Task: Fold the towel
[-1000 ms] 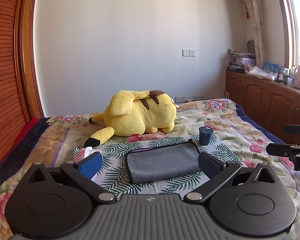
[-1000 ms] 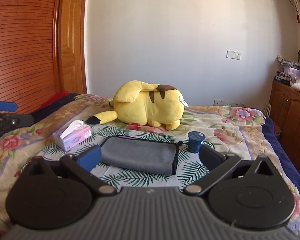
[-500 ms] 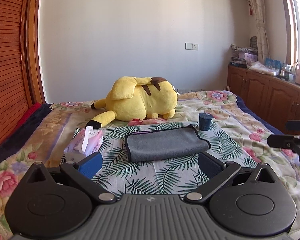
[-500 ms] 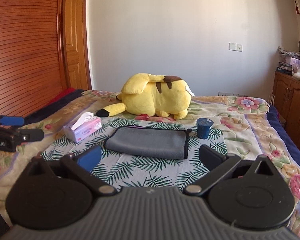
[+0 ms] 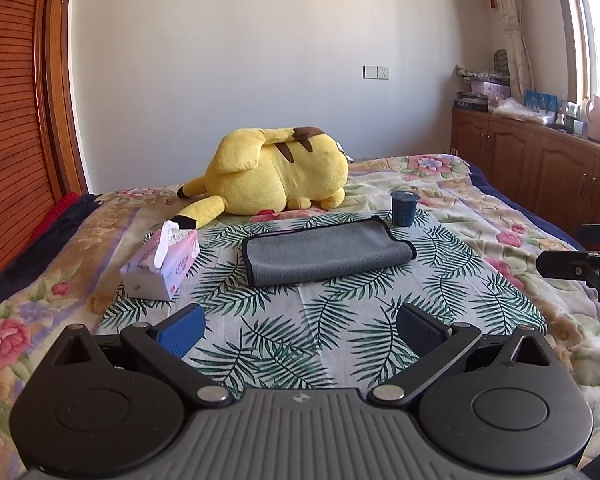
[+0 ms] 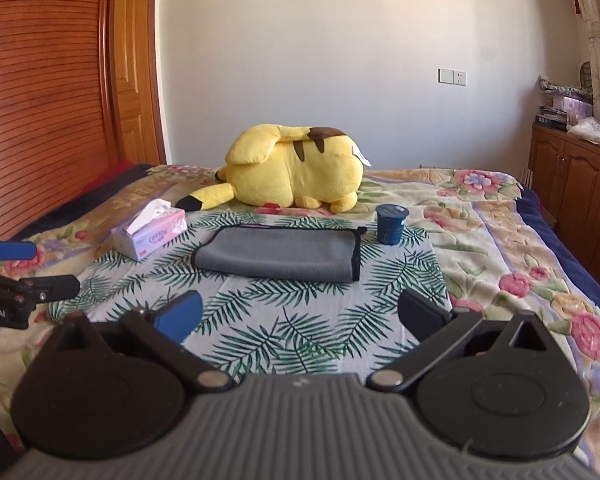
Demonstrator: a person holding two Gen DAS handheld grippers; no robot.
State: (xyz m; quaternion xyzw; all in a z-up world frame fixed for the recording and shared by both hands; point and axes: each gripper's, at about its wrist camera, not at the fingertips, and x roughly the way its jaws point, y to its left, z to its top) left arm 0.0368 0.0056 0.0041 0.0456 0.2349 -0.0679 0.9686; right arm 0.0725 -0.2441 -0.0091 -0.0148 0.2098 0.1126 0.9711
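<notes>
A grey towel [image 5: 324, 254] with dark trim lies folded flat on the palm-leaf cloth on the bed; it also shows in the right wrist view [image 6: 278, 256]. My left gripper [image 5: 300, 326] is open and empty, well short of the towel's near edge. My right gripper [image 6: 298, 314] is open and empty, also short of the towel. Each gripper shows at the edge of the other's view: the right one [image 5: 576, 266] and the left one [image 6: 24, 280].
A pink tissue box [image 5: 162, 266] stands left of the towel. A dark blue cup [image 5: 404, 208] stands at its far right corner. A yellow plush toy [image 5: 276, 172] lies behind. Wooden wardrobe at left, wooden cabinets [image 5: 540, 168] at right.
Both grippers have pulled back from the towel toward the near edge of the bed. The towel lies still and folded. Both stay open.
</notes>
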